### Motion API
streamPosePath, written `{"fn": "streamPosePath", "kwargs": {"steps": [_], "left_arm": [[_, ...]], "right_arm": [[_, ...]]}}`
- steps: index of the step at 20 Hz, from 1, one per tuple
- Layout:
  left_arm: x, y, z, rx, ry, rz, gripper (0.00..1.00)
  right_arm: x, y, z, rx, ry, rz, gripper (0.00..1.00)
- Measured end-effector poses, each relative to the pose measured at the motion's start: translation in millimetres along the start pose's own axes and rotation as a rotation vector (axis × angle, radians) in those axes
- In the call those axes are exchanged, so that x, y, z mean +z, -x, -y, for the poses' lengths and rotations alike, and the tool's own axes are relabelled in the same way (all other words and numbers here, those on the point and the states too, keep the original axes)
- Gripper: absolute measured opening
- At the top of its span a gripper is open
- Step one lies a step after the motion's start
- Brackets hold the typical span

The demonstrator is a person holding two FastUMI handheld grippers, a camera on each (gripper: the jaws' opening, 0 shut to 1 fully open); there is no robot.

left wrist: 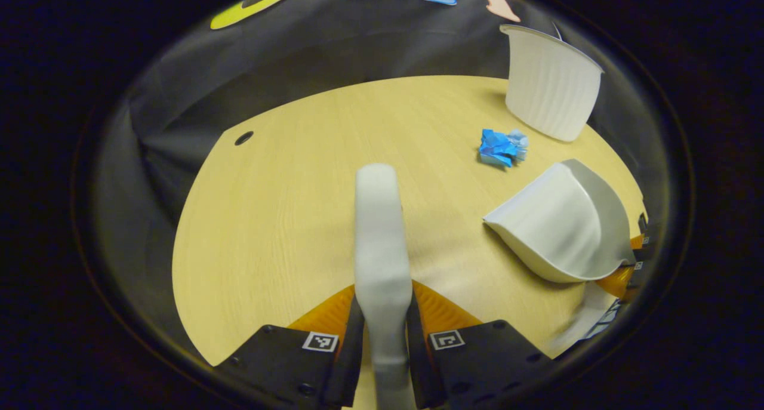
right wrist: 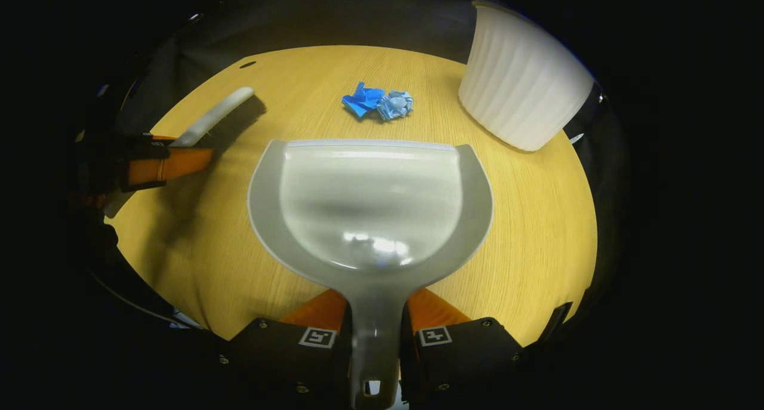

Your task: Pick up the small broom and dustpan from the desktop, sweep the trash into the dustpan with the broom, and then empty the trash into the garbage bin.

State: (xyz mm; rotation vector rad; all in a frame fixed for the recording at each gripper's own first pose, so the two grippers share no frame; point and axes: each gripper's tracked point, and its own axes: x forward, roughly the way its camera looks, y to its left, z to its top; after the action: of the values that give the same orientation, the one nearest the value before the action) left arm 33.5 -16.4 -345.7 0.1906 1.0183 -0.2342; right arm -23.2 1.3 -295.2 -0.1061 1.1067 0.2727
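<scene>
Left tongs [left wrist: 382, 314] clenched on the small broom [left wrist: 379, 231], held above the wooden bench [left wrist: 280, 219] and pointing forward. Right tongs [right wrist: 375, 332] clamped on the handle of the dustpan [right wrist: 370, 201], pan mouth facing the crumpled blue trash [right wrist: 377, 104] (just apart from the front lip). White ribbed garbage bin [right wrist: 519, 93] standing at the bench's far right, near the trash.

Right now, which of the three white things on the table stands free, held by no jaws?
The ribbed garbage bin, upright beyond the blue trash. The left gripper clamps the broom; the right gripper clamps the dustpan.
</scene>
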Motion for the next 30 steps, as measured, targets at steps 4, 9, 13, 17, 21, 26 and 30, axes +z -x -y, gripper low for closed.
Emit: {"fn": "streamPosePath", "kwargs": {"steps": [4,9,13,17,21,26,30], "left_arm": [[23.1,-17.4,8.0,-0.021,-0.033,0.003,0.39],[60.4,-39.9,16.4,-0.053,-0.119,0.018,0.41],[89.0,-60.6,36.8,-0.096,-0.184,0.037,0.44],[118.5,-81.5,64.5,-0.175,-0.256,0.067,0.44],[134.0,-99.0,92.5,-0.249,-0.354,0.086,0.44],[136.9,-85.1,108.7,-0.332,-0.402,0.085,0.43],[142.9,-53.1,121.1,-0.444,-0.471,0.077,0.41]], "right_arm": [[4.6,-1.9,16.2,0.017,0.022,-0.007,0.36],[13.4,-5.2,40.3,0.059,0.057,-0.018,0.36],[23.3,-8.1,56.6,0.083,0.093,-0.026,0.36],[33.1,-14.1,68.2,0.105,0.146,-0.023,0.36],[36.0,-16.7,72.6,0.124,0.191,-0.025,0.36],[41.5,-10.7,62.7,0.142,0.201,-0.016,0.36],[50.7,14.1,56.9,0.168,0.219,0.007,0.36]]}}
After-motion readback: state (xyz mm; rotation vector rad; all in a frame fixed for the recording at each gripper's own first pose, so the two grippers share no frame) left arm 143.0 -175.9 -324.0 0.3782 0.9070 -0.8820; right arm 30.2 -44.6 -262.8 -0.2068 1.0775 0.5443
